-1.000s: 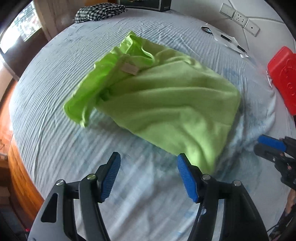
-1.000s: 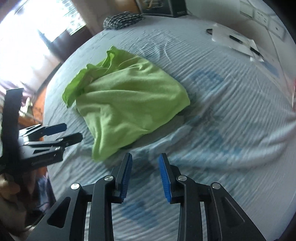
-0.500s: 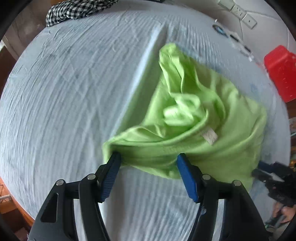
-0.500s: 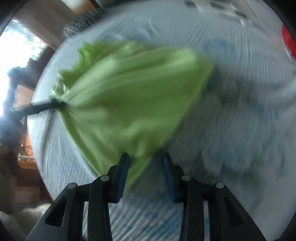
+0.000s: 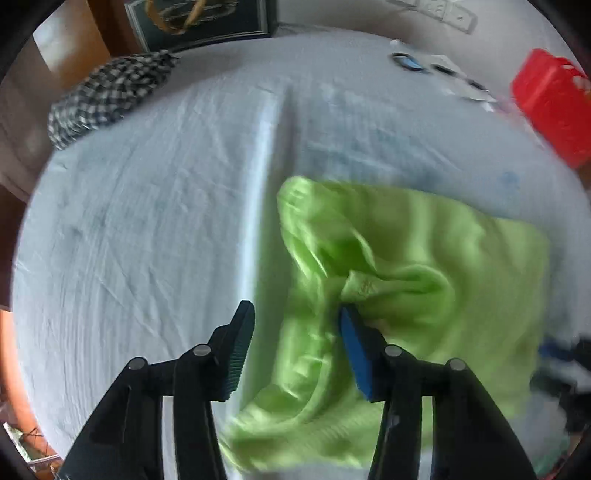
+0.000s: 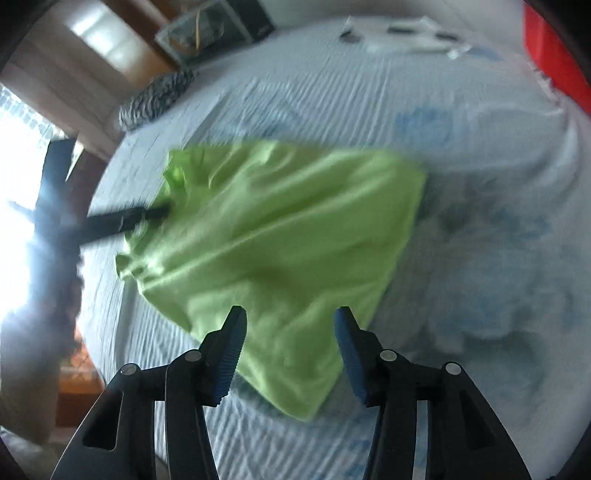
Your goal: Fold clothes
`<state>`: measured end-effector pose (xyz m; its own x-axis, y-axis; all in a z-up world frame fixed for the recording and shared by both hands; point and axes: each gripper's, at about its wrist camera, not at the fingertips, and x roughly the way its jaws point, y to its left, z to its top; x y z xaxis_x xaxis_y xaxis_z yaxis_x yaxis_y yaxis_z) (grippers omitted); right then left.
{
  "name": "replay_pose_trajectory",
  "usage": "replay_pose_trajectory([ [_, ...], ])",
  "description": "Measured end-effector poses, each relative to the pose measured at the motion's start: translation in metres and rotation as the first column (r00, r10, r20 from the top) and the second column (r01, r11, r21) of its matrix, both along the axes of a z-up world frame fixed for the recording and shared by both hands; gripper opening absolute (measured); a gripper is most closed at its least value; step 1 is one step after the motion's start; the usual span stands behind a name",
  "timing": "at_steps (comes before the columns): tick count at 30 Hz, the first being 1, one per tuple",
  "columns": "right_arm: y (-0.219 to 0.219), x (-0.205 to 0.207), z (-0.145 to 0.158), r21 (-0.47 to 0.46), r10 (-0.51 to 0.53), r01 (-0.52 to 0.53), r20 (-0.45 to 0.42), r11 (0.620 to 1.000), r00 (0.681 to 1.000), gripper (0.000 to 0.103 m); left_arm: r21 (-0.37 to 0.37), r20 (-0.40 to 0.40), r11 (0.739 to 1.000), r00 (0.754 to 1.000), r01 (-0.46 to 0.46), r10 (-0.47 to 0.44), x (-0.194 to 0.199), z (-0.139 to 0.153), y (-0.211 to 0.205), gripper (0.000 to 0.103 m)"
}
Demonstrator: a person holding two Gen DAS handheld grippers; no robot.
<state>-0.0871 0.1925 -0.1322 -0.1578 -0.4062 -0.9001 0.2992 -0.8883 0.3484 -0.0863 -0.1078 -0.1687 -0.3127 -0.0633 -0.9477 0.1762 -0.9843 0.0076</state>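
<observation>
A lime-green garment (image 5: 424, 266) lies crumpled on a pale blue bedsheet (image 5: 147, 221). My left gripper (image 5: 295, 328) is open over its bunched collar end, with cloth lying between the jaws and the right finger (image 5: 354, 343) against a fold. In the right wrist view the garment (image 6: 288, 229) spreads smoother, and my right gripper (image 6: 290, 332) is open over its near corner, cloth between the fingers. The left gripper (image 6: 122, 221) shows there as a blurred dark bar at the garment's far left edge. The right gripper (image 5: 561, 354) is a blur at the left view's right edge.
A black-and-white checked cloth (image 5: 107, 92) lies at the far left of the bed. A red box (image 5: 550, 103) stands at the right, with papers and pens (image 5: 443, 74) near it. A framed picture (image 5: 199, 18) leans behind the bed. The bed's wooden edge (image 6: 81, 376) is at the left.
Both grippers have moved in over the garment, the left to the collar end, the right to the near corner. The right gripper's jaws have widened. The garment has shifted and bunched.
</observation>
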Motion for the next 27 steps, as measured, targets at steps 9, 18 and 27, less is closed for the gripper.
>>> replay_pose_trajectory([
  [9, -0.001, -0.002, -0.02, 0.026, 0.003, -0.004, 0.038, 1.0, 0.999, 0.034, 0.149, -0.018, 0.982, 0.993, -0.115, 0.119, 0.01, 0.018, -0.035, 0.069],
  [18, 0.017, -0.023, -0.007, -0.009, -0.091, 0.091, -0.017, 0.996, 0.996, 0.036, 0.192, -0.022, 0.979, 0.996, -0.075, 0.081, 0.008, 0.023, -0.015, 0.088],
  [27, 0.016, 0.015, -0.019, -0.003, -0.131, 0.132, 0.057, 0.991, 0.99, 0.036, 0.122, 0.016, 0.991, 0.998, 0.064, -0.066, -0.046, -0.001, -0.021, 0.063],
])
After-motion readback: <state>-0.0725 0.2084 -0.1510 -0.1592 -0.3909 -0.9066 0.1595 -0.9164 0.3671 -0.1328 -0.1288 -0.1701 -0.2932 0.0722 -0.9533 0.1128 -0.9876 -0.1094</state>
